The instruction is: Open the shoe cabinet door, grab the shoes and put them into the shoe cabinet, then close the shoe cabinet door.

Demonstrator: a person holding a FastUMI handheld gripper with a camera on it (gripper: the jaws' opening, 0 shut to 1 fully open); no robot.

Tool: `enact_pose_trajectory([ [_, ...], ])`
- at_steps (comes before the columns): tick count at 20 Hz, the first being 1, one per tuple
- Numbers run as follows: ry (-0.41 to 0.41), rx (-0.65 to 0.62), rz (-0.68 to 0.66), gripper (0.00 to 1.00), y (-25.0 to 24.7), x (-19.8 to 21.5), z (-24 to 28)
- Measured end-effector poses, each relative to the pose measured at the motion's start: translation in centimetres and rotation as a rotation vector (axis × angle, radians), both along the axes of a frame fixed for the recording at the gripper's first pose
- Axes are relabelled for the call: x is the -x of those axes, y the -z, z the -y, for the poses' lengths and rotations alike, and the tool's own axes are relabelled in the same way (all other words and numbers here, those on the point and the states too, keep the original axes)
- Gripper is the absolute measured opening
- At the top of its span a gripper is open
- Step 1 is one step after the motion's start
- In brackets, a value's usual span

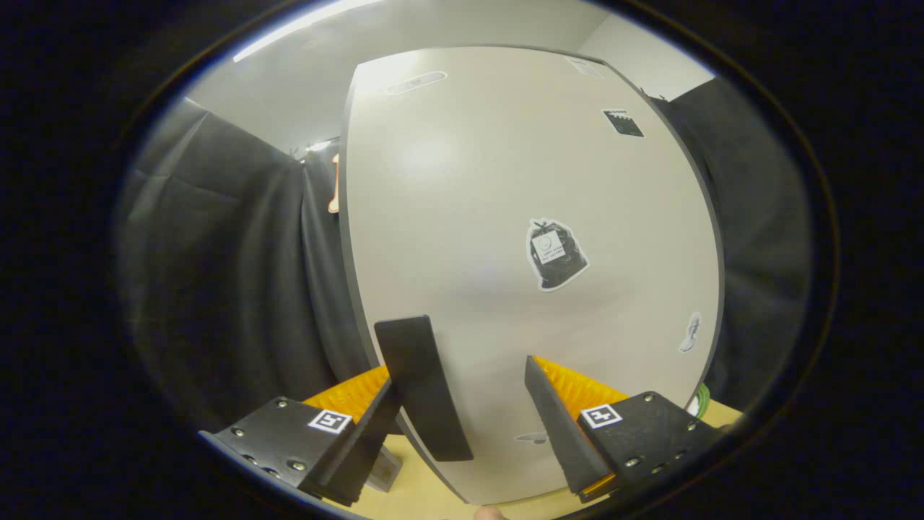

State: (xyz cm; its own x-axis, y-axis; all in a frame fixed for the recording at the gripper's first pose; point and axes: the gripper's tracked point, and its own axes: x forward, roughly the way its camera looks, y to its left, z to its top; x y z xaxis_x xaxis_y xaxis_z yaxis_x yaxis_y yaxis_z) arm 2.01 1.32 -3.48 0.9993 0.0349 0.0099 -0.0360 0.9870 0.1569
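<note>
The shoe cabinet door is a pale, smooth panel standing upright right in front of me, with its dark left edge showing against the black cloth. My gripper is open and very close to the door's lower part. The left finger lies over the door's lower left edge, and the right finger is in front of the door's face. Nothing is held between them. I cannot tell whether the left finger touches the edge.
Stickers dot the door: a black bag shape, a dark square and a small grey one. A light wooden surface runs below, with a small metal bracket on it. Something green peeks out at the door's lower right.
</note>
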Motion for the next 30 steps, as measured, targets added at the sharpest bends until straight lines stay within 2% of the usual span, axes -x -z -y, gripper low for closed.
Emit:
enact_pose_trajectory([
  [8,-0.006,0.023,0.100,0.99,-3.5,3.9,-0.1],
  [12,0.040,0.036,0.112,0.99,-4.5,5.9,2.5],
  [20,0.136,0.113,0.109,0.99,-5.4,9.0,11.1],
  [30,0.123,0.197,0.120,0.99,-7.5,9.6,26.1],
])
